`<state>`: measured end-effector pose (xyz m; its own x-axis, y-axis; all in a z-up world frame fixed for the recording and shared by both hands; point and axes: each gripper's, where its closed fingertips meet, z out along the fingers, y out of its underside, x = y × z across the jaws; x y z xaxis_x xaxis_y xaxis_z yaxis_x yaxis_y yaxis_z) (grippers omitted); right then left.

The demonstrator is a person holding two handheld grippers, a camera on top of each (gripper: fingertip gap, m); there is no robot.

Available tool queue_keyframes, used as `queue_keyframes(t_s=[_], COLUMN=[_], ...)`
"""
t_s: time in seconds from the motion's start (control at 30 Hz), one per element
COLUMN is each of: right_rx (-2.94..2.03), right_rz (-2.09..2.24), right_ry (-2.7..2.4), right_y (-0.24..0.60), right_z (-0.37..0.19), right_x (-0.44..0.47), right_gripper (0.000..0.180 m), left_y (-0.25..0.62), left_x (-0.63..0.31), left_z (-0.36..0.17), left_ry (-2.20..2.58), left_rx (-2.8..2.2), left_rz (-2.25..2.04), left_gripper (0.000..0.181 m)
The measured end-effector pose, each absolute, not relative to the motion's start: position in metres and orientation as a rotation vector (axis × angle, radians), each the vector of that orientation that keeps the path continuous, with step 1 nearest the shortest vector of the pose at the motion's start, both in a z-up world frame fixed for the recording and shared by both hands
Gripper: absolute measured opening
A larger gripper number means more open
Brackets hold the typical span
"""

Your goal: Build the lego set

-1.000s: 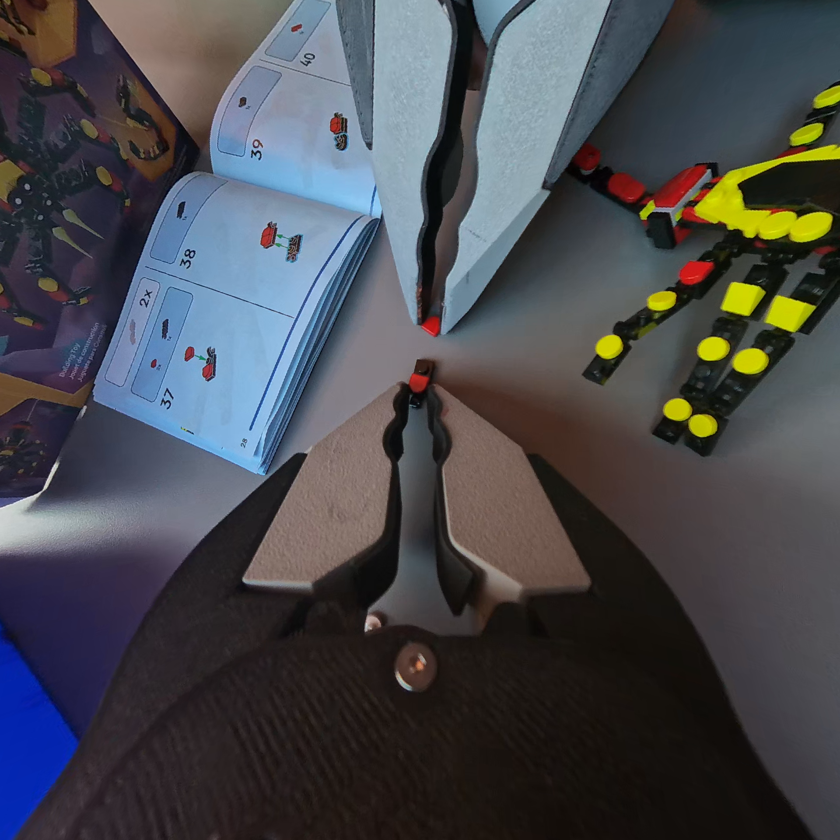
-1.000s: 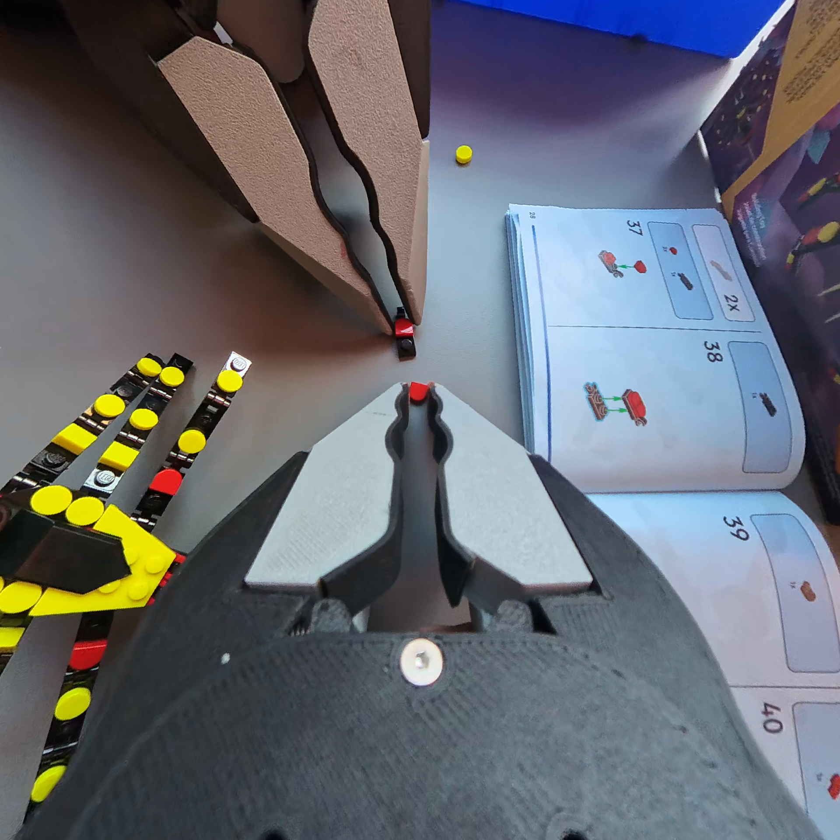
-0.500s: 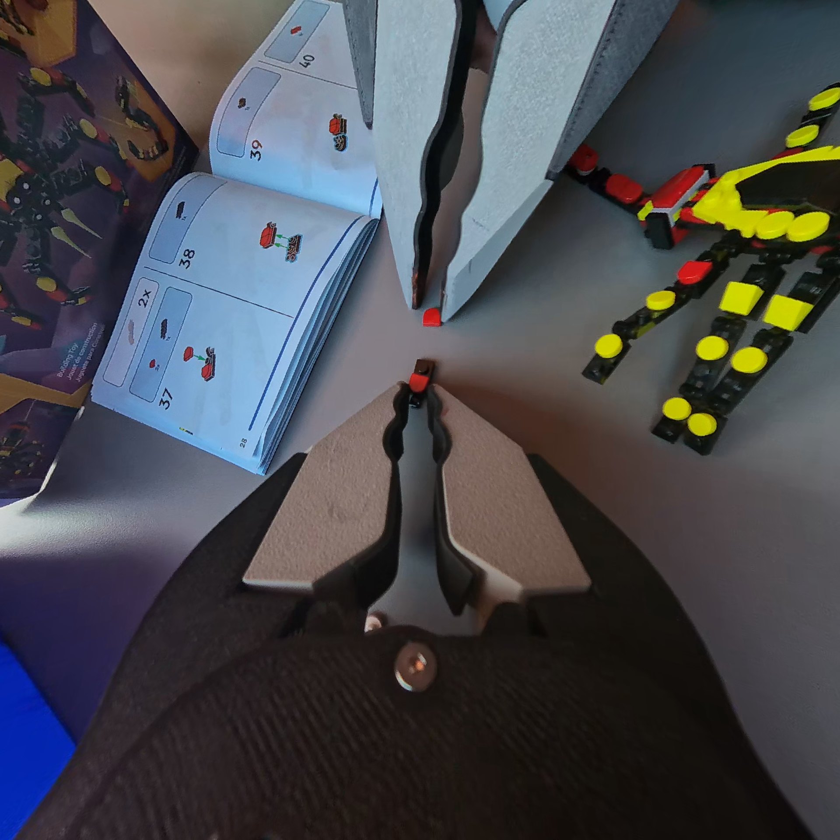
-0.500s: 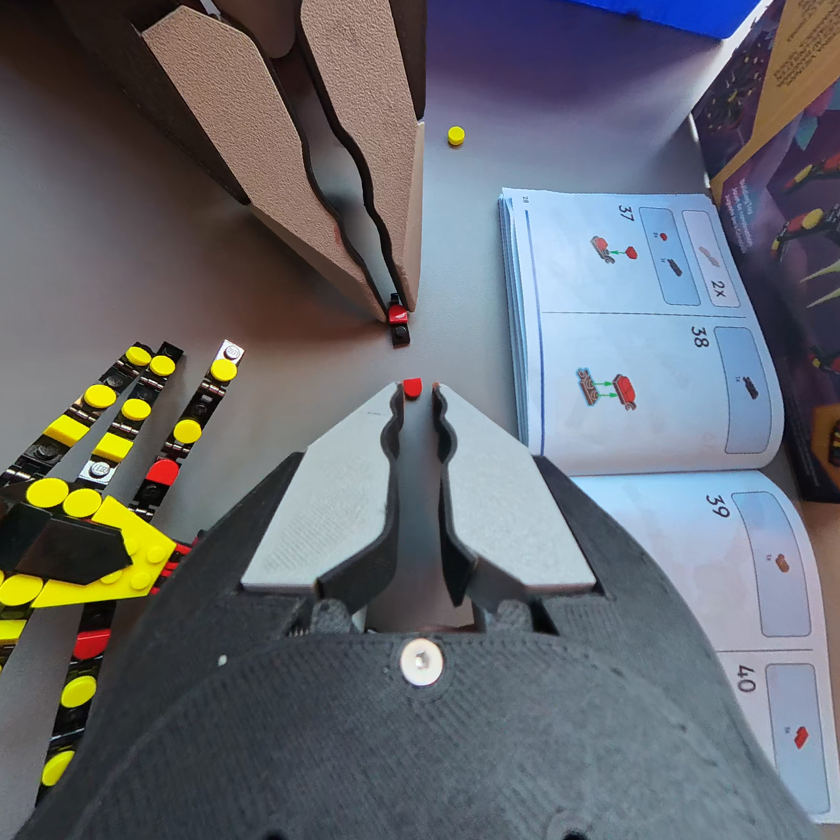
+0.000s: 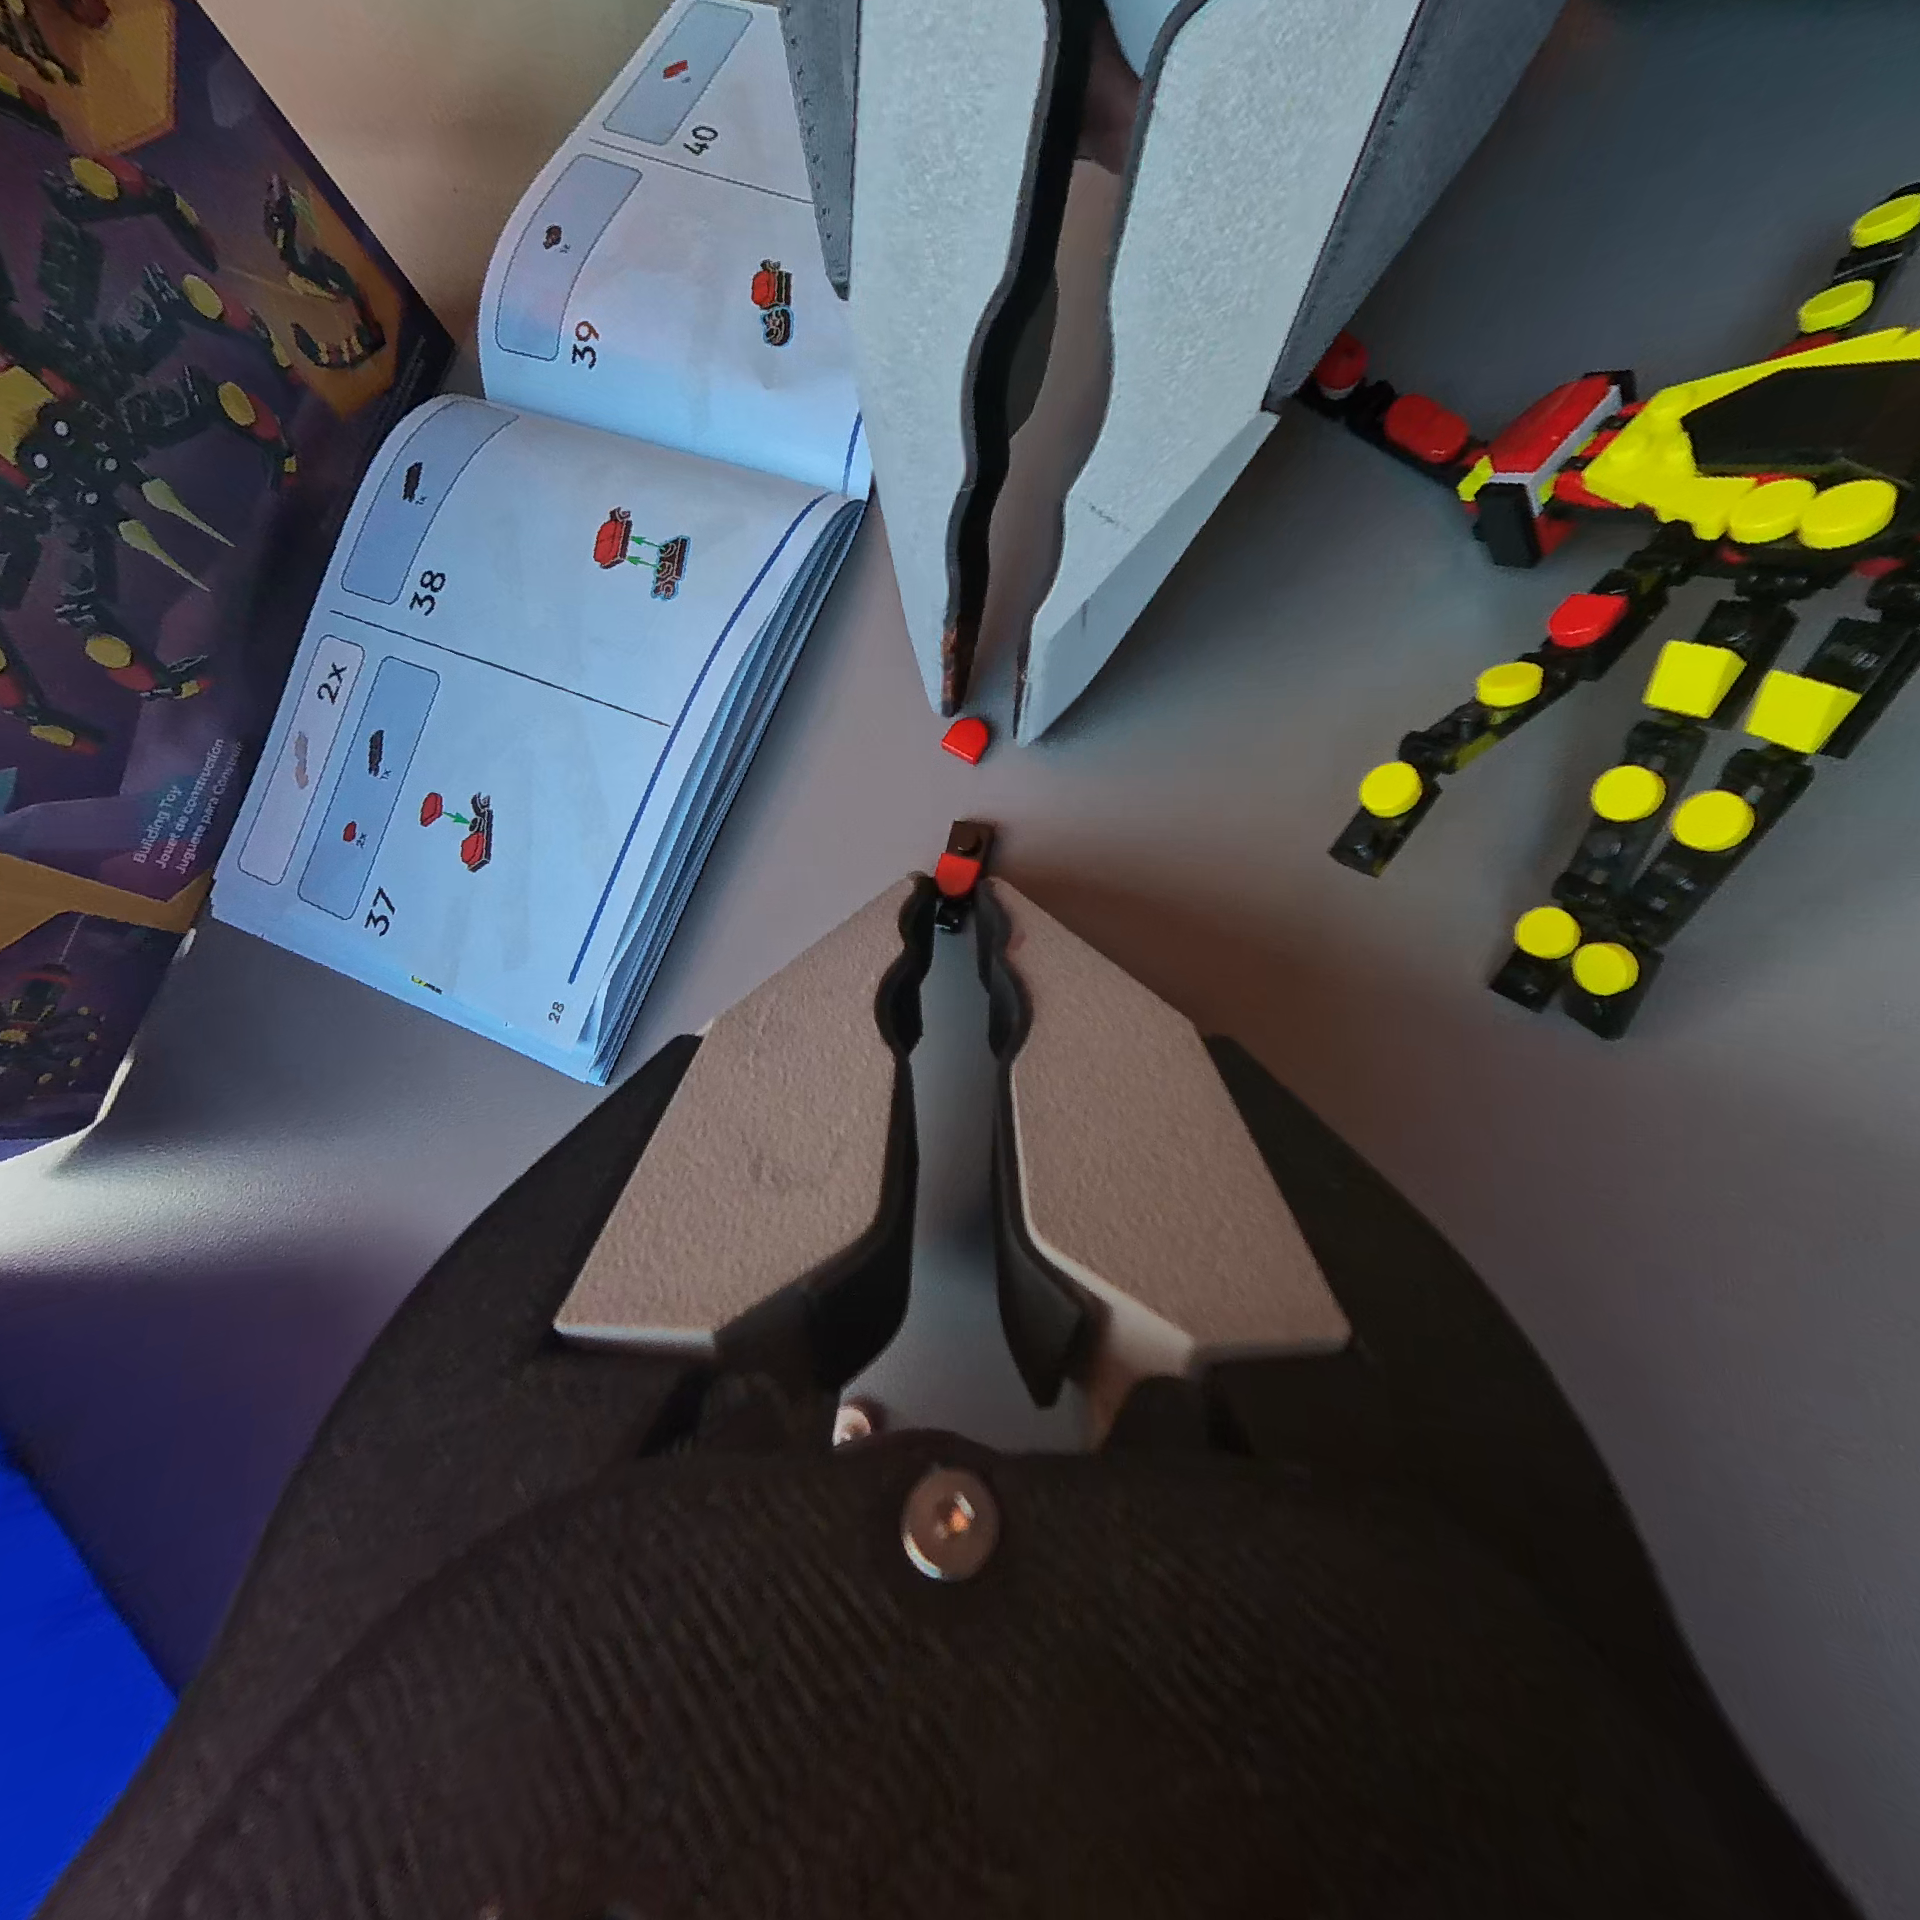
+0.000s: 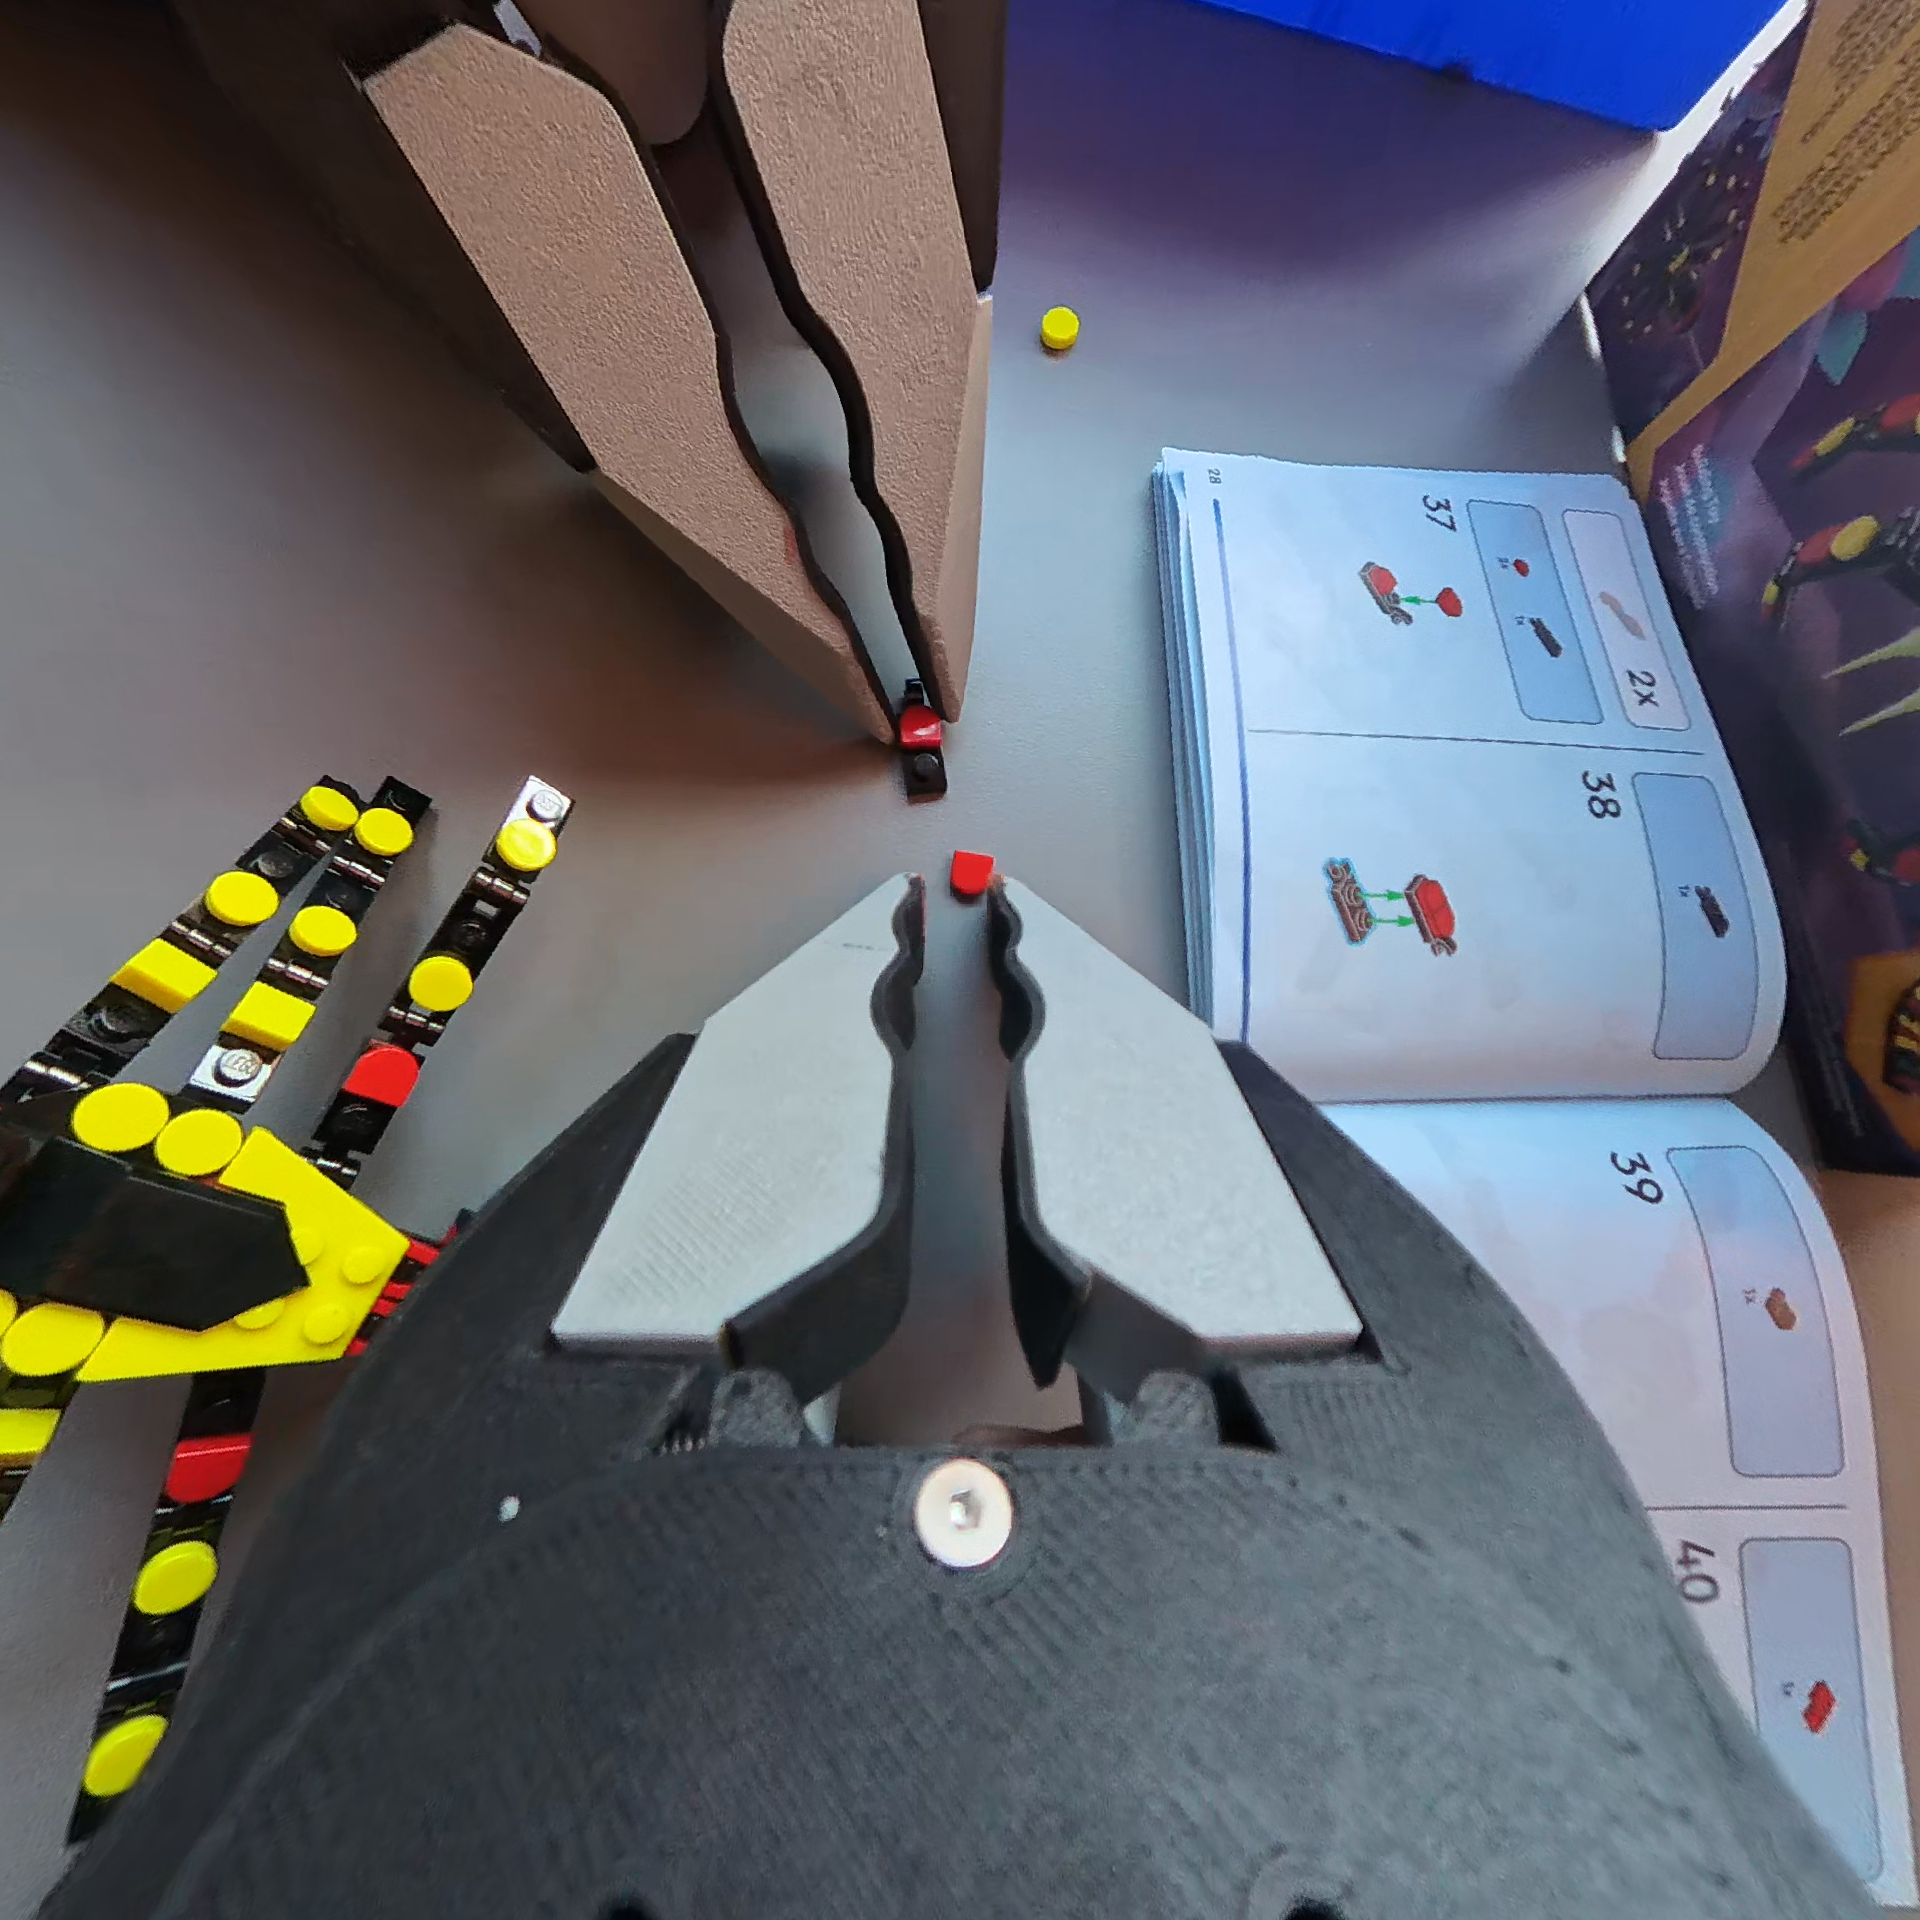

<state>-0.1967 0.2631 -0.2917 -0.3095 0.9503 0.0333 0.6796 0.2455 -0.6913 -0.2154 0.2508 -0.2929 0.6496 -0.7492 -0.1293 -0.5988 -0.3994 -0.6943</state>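
Note:
My left gripper (image 5: pixel 954 891) is shut on a small black plate with a red piece on it (image 5: pixel 961 864), held low over the grey table. It also shows in the right wrist view (image 6: pixel 921 717), gripping that same part (image 6: pixel 921 732). My right gripper (image 6: pixel 954 883) is open; a small red tile (image 6: pixel 971 873) lies loose on the table at its tips, close to one finger. In the left wrist view the right gripper (image 5: pixel 992 717) comes down from the top, with the red tile (image 5: pixel 966 740) just below its fingertips. The two grippers face each other tip to tip, a short gap apart.
The partly built yellow, black and red model (image 5: pixel 1714 540) (image 6: pixel 208 1091) lies to one side. The open instruction booklet (image 5: pixel 540 675) (image 6: pixel 1455 779) and the set's box (image 5: pixel 156 416) (image 6: pixel 1818 520) lie on the other. A loose yellow round stud (image 6: pixel 1058 327) lies beyond the left gripper.
My right gripper opened and let go of the red tile, which now lies on the table at its tips. The left gripper kept its hold and barely moved.

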Motion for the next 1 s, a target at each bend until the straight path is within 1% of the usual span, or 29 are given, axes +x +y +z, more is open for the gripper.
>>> queue_keyframes(t_s=[0.03,0.37,0.73,1.0], right_rx=[-1.49,-1.497,-1.457,-1.453], right_rz=[0.806,0.775,0.864,0.829], right_ry=[-2.07,-2.064,-2.036,-2.066], right_y=[0.263,0.264,0.254,0.25], right_z=[-0.291,-0.294,-0.282,-0.287], right_x=[-0.198,-0.201,-0.21,-0.216], right_gripper=[0.01,0.005,0.004,0.004], left_y=[0.251,0.251,0.25,0.248], left_x=[-0.215,-0.215,-0.215,-0.212], left_z=[-0.293,-0.293,-0.293,-0.293], left_ry=[1.042,1.045,1.063,1.097], left_rx=[-2.132,-2.13,-2.118,-2.102], left_rz=[-0.263,-0.259,-0.272,-0.259], left_gripper=[0.005,0.005,0.005,0.005])
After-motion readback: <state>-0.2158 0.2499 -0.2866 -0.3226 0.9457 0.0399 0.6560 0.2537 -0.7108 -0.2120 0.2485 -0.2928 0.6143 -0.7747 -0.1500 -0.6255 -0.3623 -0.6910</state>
